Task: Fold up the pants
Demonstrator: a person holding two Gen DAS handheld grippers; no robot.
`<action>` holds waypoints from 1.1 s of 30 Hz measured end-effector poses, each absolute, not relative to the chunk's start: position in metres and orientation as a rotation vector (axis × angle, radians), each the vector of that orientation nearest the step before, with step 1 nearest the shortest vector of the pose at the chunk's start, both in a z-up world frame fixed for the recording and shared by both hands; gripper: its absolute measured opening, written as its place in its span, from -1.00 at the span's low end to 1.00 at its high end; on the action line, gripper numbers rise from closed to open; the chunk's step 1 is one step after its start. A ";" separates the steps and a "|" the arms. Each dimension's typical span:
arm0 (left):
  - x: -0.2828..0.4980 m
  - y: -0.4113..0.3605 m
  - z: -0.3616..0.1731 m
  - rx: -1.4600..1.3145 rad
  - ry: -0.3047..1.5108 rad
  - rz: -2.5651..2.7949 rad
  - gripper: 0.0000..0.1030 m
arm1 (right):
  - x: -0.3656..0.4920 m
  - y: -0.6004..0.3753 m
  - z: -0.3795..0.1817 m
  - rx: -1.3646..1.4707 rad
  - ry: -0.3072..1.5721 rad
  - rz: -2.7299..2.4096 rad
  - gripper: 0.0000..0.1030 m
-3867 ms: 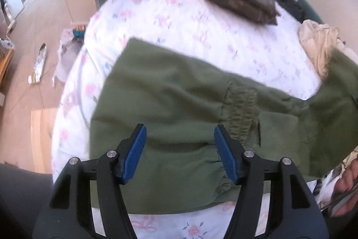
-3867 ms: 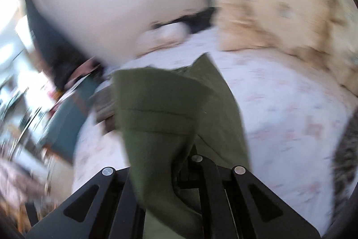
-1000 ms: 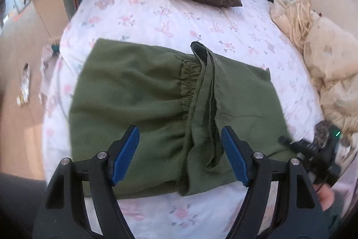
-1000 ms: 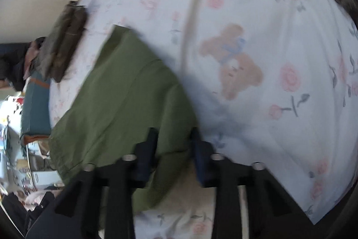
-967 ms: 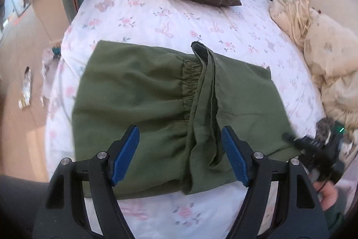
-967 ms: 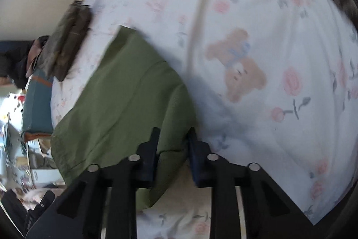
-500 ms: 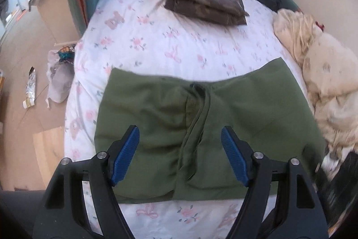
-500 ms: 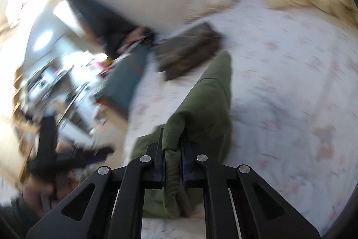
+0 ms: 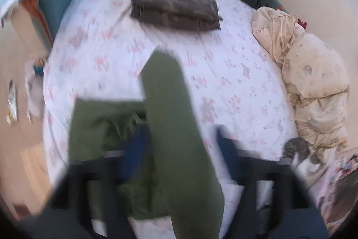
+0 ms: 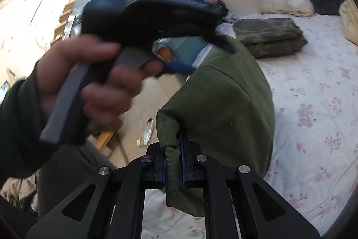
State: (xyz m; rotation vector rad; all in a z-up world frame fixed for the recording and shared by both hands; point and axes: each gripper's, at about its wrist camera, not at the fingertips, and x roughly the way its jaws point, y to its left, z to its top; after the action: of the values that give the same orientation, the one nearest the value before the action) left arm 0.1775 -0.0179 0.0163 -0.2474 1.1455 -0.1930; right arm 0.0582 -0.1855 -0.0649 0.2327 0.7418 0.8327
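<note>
The right claw (image 10: 173, 162) is clamped narrow on a thick hem of the green pants (image 10: 221, 100), and the cloth drapes up and over from the pinch, lifted off the bed (image 10: 317, 91). In the left wrist view the same raised flap of pants (image 9: 172, 127) hangs between the blue pads of the left claw (image 9: 181, 149), which stand wide apart and grip nothing; that picture is smeared by motion, so exactly how near the pads are to the cloth is hard to tell. The rest of the pants lies flat on the flowered sheet, near its front edge. The left hand (image 10: 89, 73) on its handle shows close by in the right wrist view, blurred as well.

My reading is that one half is being carried over the other to make the fold. The main risk is in the grip: only a bunched edge is pinched, so the flap could twist or land skewed, leaving edges that do not match. The lower layer is not pinned, so the pull may drag it along the sheet or wrinkle it. The two claws are working close together and could knock each other. Farther up the bed, well apart, lie folded camouflage pants (image 9: 174, 6), and a cat (image 9: 297, 149) sits at the right edge beside the cream quilt (image 9: 313, 82).
</note>
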 end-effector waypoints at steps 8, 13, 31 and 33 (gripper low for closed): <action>0.167 0.050 0.002 -0.122 1.176 -0.168 -0.86 | 0.048 -0.133 -0.073 0.169 0.804 0.876 -0.81; 0.160 0.099 -0.048 -0.098 1.243 -0.102 -0.86 | 0.043 -0.079 -0.100 0.100 0.901 0.882 -0.72; 0.172 0.096 -0.116 0.284 1.365 0.065 -0.29 | 0.098 -0.103 -0.162 0.051 1.223 0.685 -0.81; 0.170 0.099 -0.106 0.350 1.288 0.138 -0.29 | 0.092 -0.091 -0.183 0.023 1.273 0.671 -0.80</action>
State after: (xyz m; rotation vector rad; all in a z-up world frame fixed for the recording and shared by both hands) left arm 0.1698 0.0986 -0.1060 0.3502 1.2884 0.1378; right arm 0.0923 -0.0905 -0.1834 0.0228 1.2726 0.6709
